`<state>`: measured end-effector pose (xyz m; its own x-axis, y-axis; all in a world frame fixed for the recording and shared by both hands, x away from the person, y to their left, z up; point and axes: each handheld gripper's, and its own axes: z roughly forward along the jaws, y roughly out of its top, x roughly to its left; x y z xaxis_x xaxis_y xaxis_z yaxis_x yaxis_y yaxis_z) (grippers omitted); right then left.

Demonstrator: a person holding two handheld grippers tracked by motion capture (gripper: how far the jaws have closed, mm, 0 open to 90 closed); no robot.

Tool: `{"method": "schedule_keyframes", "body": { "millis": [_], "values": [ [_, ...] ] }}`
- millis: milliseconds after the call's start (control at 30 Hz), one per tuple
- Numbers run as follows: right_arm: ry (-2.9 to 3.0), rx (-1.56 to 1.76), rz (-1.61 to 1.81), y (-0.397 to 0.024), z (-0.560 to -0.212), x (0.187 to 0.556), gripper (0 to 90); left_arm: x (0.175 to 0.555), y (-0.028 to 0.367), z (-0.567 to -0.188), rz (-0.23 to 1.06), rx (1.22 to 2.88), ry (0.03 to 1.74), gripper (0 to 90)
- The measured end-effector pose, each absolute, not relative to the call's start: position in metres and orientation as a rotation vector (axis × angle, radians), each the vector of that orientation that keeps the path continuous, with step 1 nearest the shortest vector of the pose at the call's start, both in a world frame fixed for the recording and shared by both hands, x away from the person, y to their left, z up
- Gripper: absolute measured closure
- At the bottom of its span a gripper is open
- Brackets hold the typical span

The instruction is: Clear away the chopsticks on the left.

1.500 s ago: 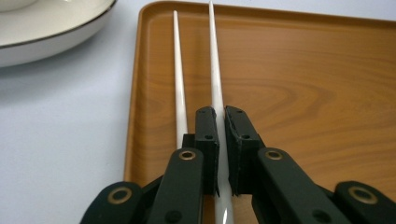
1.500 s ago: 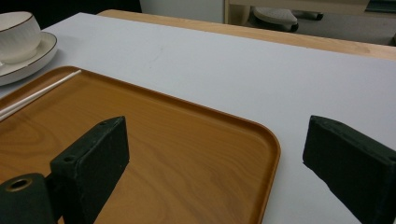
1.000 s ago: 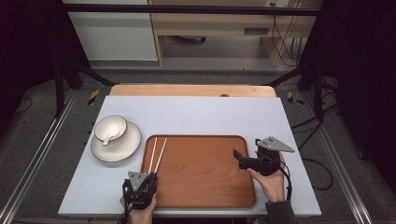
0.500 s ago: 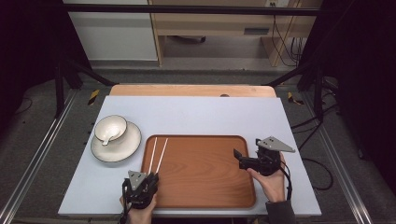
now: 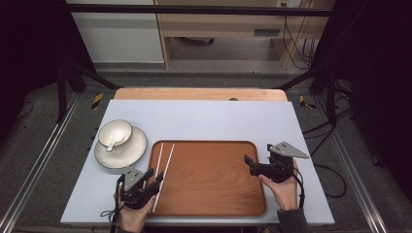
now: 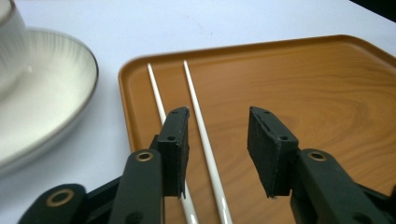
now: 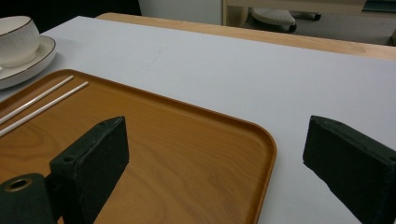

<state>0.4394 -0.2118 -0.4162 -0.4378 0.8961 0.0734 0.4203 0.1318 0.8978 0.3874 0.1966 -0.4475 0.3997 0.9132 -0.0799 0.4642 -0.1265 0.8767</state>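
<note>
On the worktop (image 5: 218,116), the left gripper (image 6: 218,149) hangs with jaws parted and empty over two white chopsticks (image 6: 198,121), whose near ends its jaws hide, at the left edge of the wooden tray (image 5: 209,177), while the right gripper (image 7: 215,163), wide open and empty, straddles the tray's right rim.

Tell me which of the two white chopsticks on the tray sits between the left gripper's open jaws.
The chopstick farther from the saucer; it runs up between the jaws. The other chopstick passes behind the jaw on the saucer's side.

chopsticks (image 6: 198,121) near ends hidden behind left tongs (image 6: 218,151) — cup (image 6: 9,32) cropped
</note>
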Motion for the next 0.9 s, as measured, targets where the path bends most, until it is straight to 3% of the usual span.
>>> {"method": "schedule_keyframes", "body": {
  "millis": [400, 900],
  "values": [
    [1.907, 1.279, 1.263, -0.216, -0.415, 0.439, 6.7, 0.412, 0.225, -0.415, 0.506, 1.881, 1.048, 36.3],
    [1.884, 1.314, 1.233, -0.225, -0.418, 0.440, 5.8, 0.408, 0.279, -0.438, 0.515, 1.887, 1.043, 26.6]
  ]
}}
